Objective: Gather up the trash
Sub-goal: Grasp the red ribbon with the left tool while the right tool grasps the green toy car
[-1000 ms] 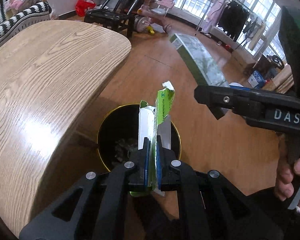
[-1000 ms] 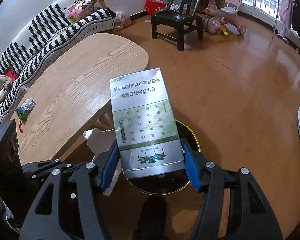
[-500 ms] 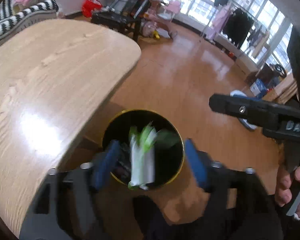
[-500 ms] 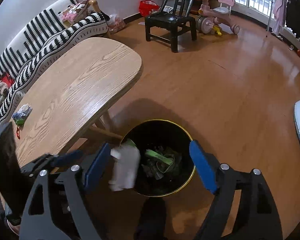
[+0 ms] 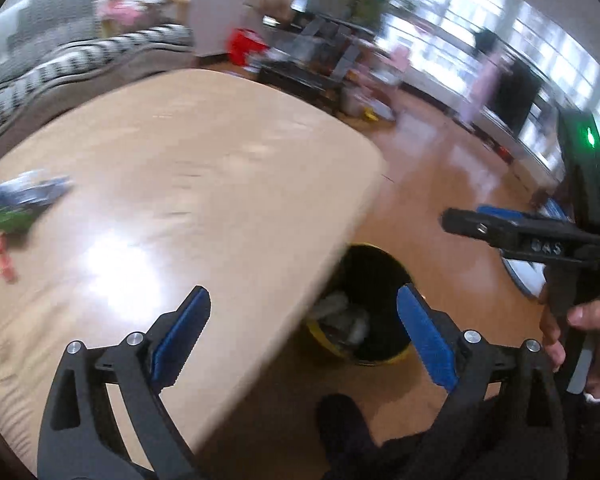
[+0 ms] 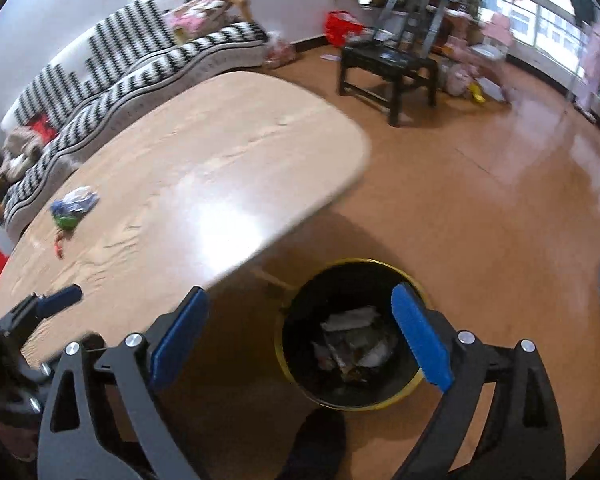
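Both grippers empty right now: left hand-held gripper (image 5: 302,318) has its blue-padded jaws spread wide with nothing between them, poised over the edge of the light wood oval counter (image 5: 172,184); right hand-held gripper (image 6: 298,320) is likewise gaping and empty, poised above the round black trash bin with yellow rim (image 6: 350,334) that stands on the orange-brown floor (image 6: 480,208) just beside the counter's edge. Bin holds crumpled white and grey paper or packaging plus some darker scraps; exact items too blurred to name, fill level looks low to middling. Remaining trash sits on the counter's far left side: a crumpled blue-and-white wrapper with a green bit (image 6: 72,210) and a small red-orange scrap (image 6: 59,246) just beside it, both well apart from the bin and from either gripper. Judgement: the next job is a reach across the counter for those pieces. Risks: the wrapper is thin and lies flat on the smooth, glossy top, so the jaws could slide it away or close over nothing; the red scrap is tiny and could be missed or flicked off the counter onto the floor. The two grippers are near each other, so crossing paths on one reach could bump them. The bin is part-tucked under the counter overhang in the left view, so a drop released too early could hit the counter edge or rim and land on the floor.
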`<action>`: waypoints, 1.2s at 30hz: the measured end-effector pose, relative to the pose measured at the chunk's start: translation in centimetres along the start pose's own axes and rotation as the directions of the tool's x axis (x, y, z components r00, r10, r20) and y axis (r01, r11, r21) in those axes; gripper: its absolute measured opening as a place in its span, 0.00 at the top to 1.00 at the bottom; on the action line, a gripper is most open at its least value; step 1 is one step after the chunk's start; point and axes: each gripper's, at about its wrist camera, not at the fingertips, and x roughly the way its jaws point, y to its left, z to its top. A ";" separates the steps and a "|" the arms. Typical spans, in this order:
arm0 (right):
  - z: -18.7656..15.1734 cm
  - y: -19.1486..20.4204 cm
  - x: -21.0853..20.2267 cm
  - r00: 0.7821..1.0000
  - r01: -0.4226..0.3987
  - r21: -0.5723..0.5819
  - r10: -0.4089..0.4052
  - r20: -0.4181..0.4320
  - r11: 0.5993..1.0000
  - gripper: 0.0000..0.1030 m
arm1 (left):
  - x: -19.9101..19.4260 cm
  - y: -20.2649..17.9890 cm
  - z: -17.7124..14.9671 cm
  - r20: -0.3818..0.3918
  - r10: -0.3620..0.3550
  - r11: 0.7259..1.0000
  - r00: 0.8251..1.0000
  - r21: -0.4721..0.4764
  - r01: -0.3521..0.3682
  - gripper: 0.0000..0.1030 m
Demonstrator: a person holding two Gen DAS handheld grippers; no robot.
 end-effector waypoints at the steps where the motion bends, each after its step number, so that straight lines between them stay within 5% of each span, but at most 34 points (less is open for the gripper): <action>1: 0.3 1.4 0.5 1.000 -0.016 -0.019 0.016 -0.003 1.000 0.13 | -0.7 1.3 -0.2 0.008 0.026 0.999 1.000 -0.021 -0.025 0.11; 6: 1.4 9.0 2.6 0.996 -0.089 -0.164 0.088 -0.016 0.982 0.13 | -4.1 9.7 -1.3 0.017 0.225 0.964 0.974 -0.147 -0.220 0.11; 11: 2.4 15.7 4.0 0.992 -0.126 -0.272 0.129 -0.007 0.954 0.13 | -4.8 18.6 -1.0 -0.015 0.411 0.876 0.912 -0.272 -0.399 0.11; 17: 2.8 20.0 6.4 0.985 -0.172 -0.285 0.164 -0.051 0.943 0.13 | -2.1 24.1 0.7 -0.083 0.414 0.824 0.906 -0.390 -0.412 0.11; 22: 3.1 22.3 8.1 0.983 -0.183 -0.337 0.169 -0.071 0.924 0.13 | 0.4 25.4 2.6 -0.093 0.422 0.817 0.902 -0.393 -0.422 0.11; 25: 3.6 23.7 9.1 0.985 -0.173 -0.381 0.160 -0.065 0.908 0.13 | 1.3 25.7 2.7 -0.112 0.453 0.821 0.884 -0.334 -0.463 0.30; 30: 4.8 26.6 10.4 0.974 -0.221 -0.449 0.220 -0.055 0.866 0.13 | 0.4 26.4 2.2 -0.111 0.460 0.834 0.881 -0.286 -0.472 0.88; 33: 5.2 29.9 11.4 0.964 -0.254 -0.509 0.259 -0.062 0.822 0.13 | -1.3 27.6 1.6 -0.113 0.457 0.833 0.882 -0.295 -0.469 0.92; 36: 5.3 33.8 13.1 0.944 -0.317 -0.566 0.310 -0.113 0.760 0.14 | -3.8 27.9 0.4 -0.098 0.495 0.821 0.863 -0.274 -0.502 0.92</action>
